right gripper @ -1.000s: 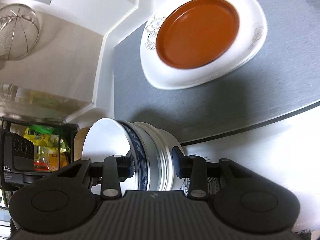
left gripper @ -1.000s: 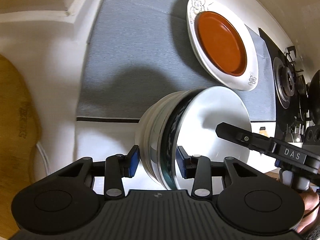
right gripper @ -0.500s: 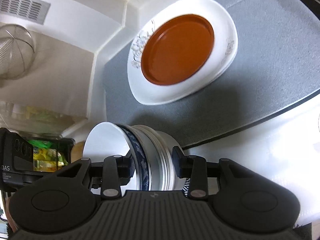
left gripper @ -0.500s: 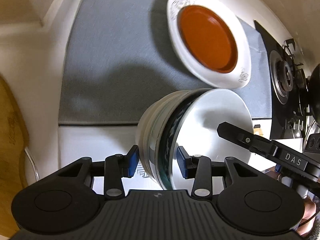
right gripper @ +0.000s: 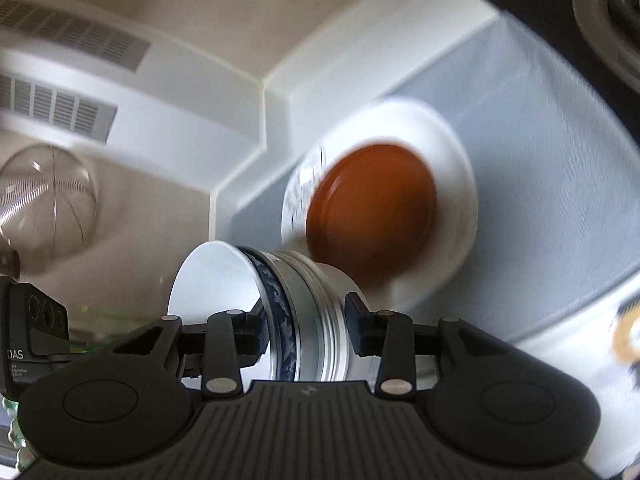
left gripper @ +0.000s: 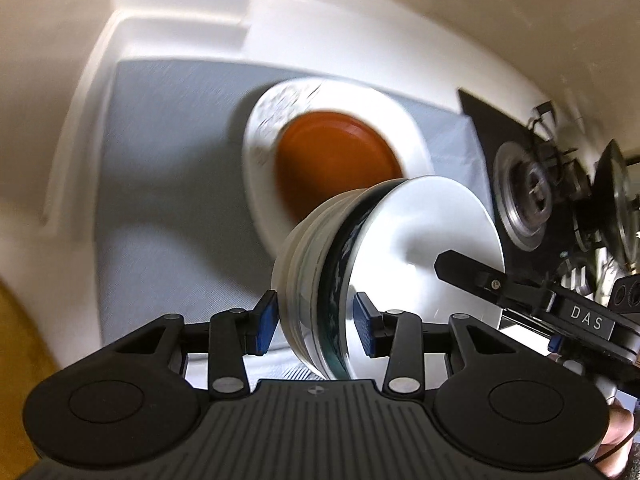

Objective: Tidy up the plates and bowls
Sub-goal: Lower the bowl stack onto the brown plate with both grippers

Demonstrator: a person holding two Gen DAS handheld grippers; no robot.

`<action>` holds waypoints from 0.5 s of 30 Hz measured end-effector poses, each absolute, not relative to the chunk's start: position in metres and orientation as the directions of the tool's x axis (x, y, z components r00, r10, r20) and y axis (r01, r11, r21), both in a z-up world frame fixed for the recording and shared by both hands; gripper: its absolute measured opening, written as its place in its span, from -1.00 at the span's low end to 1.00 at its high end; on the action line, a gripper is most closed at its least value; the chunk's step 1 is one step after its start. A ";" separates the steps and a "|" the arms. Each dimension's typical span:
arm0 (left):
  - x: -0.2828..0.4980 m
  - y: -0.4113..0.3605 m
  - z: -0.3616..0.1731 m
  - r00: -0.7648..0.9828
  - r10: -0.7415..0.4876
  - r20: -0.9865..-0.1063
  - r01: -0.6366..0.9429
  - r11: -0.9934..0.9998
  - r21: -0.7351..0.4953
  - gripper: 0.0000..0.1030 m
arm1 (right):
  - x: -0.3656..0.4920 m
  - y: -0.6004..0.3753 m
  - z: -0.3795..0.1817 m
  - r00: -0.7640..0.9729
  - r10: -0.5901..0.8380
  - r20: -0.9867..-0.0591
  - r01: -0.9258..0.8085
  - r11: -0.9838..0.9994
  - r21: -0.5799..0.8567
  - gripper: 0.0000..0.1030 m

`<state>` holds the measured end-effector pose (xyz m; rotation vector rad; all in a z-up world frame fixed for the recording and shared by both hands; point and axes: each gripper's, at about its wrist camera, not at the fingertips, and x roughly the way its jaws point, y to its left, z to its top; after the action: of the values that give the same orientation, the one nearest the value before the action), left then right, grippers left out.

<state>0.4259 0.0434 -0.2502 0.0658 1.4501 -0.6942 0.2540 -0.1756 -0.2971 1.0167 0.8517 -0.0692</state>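
A stack of nested white bowls (left gripper: 320,280), one with a blue patterned rim, is held in the air between both grippers. My left gripper (left gripper: 316,322) is shut on one side of the stack's rim. My right gripper (right gripper: 306,330) is shut on the opposite side of the bowl stack (right gripper: 296,312). The right gripper also shows in the left wrist view (left gripper: 520,292). Beyond the stack, an orange plate (left gripper: 336,164) lies on a white flowered plate (left gripper: 404,116) on the grey mat (left gripper: 168,152). The same plates show in the right wrist view: orange (right gripper: 372,212), white (right gripper: 456,184).
A gas hob (left gripper: 528,200) with a burner sits to the right of the mat. White counter walls (left gripper: 180,28) bound the mat at the back and left. A wire strainer (right gripper: 44,196) hangs at the left. A wooden board (left gripper: 16,340) lies at the far left.
Both grippers have carried the bowl stack toward the plates and tilted upward; the plates now sit just behind the stack. The view is motion-blurred.
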 end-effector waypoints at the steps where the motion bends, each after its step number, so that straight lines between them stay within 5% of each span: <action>1: 0.430 0.037 -0.249 -0.035 -0.403 -0.914 0.475 0.798 -0.371 -0.15 | 0.259 -0.181 -0.292 0.690 0.309 -0.654 0.419 0.566 0.710 -0.17; 15: 0.475 -0.028 -0.268 -0.049 -0.372 -0.927 0.489 0.800 -0.347 -0.08 | 0.312 -0.233 -0.304 0.708 0.215 -0.673 0.459 0.584 0.669 -0.16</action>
<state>0.4754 -0.0276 -0.2676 0.1004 1.4619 -0.6996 0.3121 -0.2334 -0.3037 0.9618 0.8010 -0.1618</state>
